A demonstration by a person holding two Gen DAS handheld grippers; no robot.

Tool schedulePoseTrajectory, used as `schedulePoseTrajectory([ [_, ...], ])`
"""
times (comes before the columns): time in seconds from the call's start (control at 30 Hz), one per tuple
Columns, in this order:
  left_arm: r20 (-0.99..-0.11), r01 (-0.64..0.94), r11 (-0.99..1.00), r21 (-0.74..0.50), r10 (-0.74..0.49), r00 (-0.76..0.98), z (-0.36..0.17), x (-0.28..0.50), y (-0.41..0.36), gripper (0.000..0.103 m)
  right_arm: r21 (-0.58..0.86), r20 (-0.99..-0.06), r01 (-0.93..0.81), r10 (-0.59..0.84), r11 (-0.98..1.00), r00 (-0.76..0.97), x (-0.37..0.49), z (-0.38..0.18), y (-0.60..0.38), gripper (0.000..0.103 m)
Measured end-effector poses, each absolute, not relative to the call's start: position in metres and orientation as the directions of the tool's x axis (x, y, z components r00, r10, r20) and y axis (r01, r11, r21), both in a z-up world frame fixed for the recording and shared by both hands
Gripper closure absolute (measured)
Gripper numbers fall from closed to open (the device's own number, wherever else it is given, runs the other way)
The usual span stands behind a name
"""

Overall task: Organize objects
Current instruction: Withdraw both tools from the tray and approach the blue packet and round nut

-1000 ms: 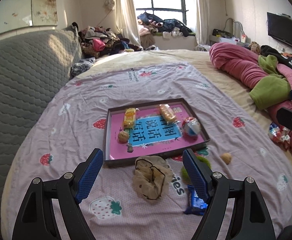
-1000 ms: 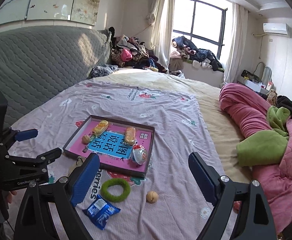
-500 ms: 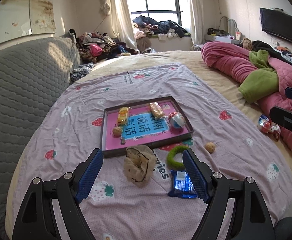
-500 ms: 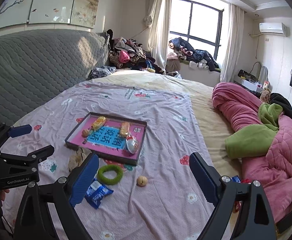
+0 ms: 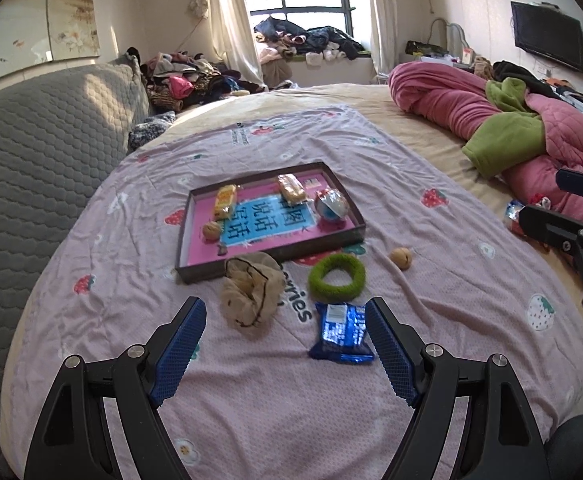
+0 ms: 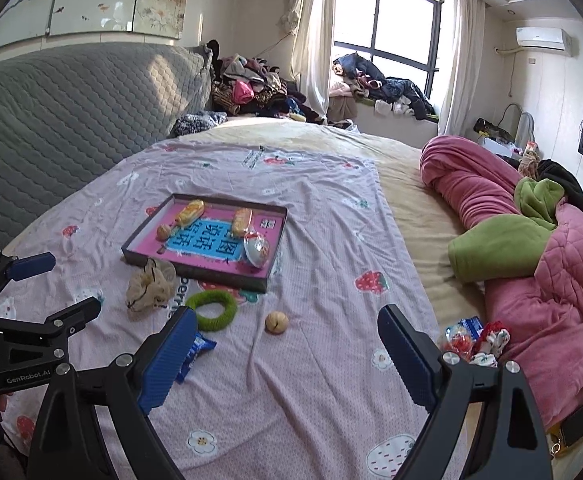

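Note:
A shallow box lid [image 5: 195,236] [image 6: 269,276] with a pink and blue inside lies on the lilac sheet. It holds two wrapped cakes [image 5: 226,201] [image 6: 242,220], a walnut [image 5: 211,231] and a foil ball [image 5: 330,205] [image 6: 256,249]. In front of it lie a beige scrunchie [image 5: 251,294] [image 6: 149,285], a green ring [image 5: 336,277] [image 6: 211,310], a blue snack packet [image 5: 341,332] [image 6: 195,354] and a loose walnut [image 5: 401,257] [image 6: 276,322]. My left gripper [image 5: 285,322] is open, well short of them. My right gripper [image 6: 285,330] is open too, with nothing between its fingers.
A grey quilted headboard [image 6: 71,120] runs along the left. Rolled pink and green bedding [image 6: 531,240] fills the right side of the bed. Wrapped sweets [image 6: 471,336] lie beside it. Clothes are piled by the window [image 5: 311,44]. A television [image 5: 547,40] hangs on the right wall.
Both grippers have drawn back from the box lid, so more of the bed shows and the objects look smaller. Nothing on the sheet has moved. Both stay open.

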State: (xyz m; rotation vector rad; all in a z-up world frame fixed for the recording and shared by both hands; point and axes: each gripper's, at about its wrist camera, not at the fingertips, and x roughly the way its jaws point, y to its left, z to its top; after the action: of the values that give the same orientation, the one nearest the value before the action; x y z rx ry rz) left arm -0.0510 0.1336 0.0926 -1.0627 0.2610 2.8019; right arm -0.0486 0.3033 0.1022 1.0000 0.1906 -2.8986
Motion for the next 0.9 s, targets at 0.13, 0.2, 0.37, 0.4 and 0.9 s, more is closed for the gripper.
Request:
schedulePoseTrajectory([
  [0.13,-0.675,-0.192,-0.973,0.125,0.059,-0.736,0.081,-0.049,0.138,0.020,-0.096,-0.635,0.118,-0.030,-0.988,-0.772,-0.047,0.092,0.301,0.011],
  [0.2,-0.680,-0.191,-0.972,0.134,0.050,-0.731,0.075,-0.049,0.140,0.020,-0.100,-0.641,0.118,-0.027,-0.988,-0.767,-0.047,0.087,0.300,0.011],
  [0.37,-0.689,-0.205,-0.968,0.146,0.049,-0.723,0.059,-0.053,0.147,0.020,-0.117,-0.654,0.118,-0.013,-0.986,-0.756,-0.052,0.074,0.298,0.011],
  [0.4,-0.692,-0.209,-0.966,0.150,0.049,-0.720,0.056,-0.053,0.149,0.020,-0.124,-0.658,0.115,-0.005,-0.986,-0.753,-0.053,0.070,0.298,0.011],
  [0.9,-0.751,-0.244,-0.963,0.113,0.078,-0.656,0.011,-0.071,0.160,0.020,-0.141,-0.715,0.112,0.023,-0.984,-0.699,-0.075,0.025,0.304,0.003],
])
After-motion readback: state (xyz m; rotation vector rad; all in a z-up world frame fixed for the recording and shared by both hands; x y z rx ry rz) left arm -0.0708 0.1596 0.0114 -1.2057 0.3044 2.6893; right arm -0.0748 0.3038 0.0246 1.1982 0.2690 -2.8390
